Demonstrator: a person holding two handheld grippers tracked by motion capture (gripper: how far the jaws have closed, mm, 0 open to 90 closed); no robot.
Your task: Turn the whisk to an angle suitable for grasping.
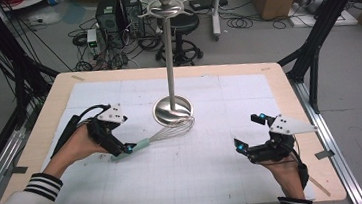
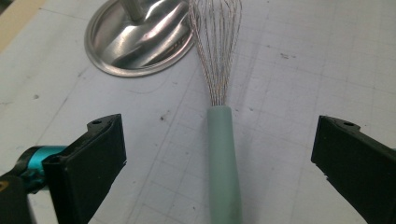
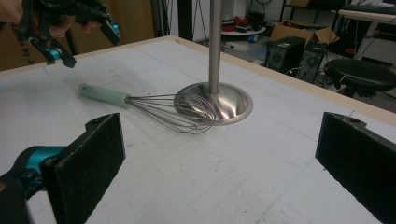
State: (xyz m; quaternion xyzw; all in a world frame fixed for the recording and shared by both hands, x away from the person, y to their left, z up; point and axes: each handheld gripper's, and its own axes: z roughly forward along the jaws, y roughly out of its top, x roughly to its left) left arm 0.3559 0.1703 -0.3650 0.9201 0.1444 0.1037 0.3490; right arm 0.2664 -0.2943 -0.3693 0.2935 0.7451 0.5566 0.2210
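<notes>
A whisk (image 1: 145,143) with a pale green handle (image 2: 224,154) lies flat on the white mat. Its wire head (image 3: 177,112) rests against the round base (image 3: 222,105) of a tall steel stand (image 1: 168,58). My left gripper (image 1: 122,150) hovers just over the handle's end, open. In the left gripper view the handle runs between the two wide-apart jaws of the left gripper (image 2: 219,154) without touching them. My right gripper (image 1: 248,133) is open near the table's right side, holding nothing. From the right gripper (image 3: 224,158), the whisk and stand are farther off.
The white gridded mat (image 1: 210,169) covers a wooden table (image 1: 298,116). Hooked arms crown the stand's top (image 1: 164,5). Beyond the far edge are a stool (image 1: 181,24), computer towers (image 1: 115,10) and cables. Black frame posts (image 1: 328,12) flank the table.
</notes>
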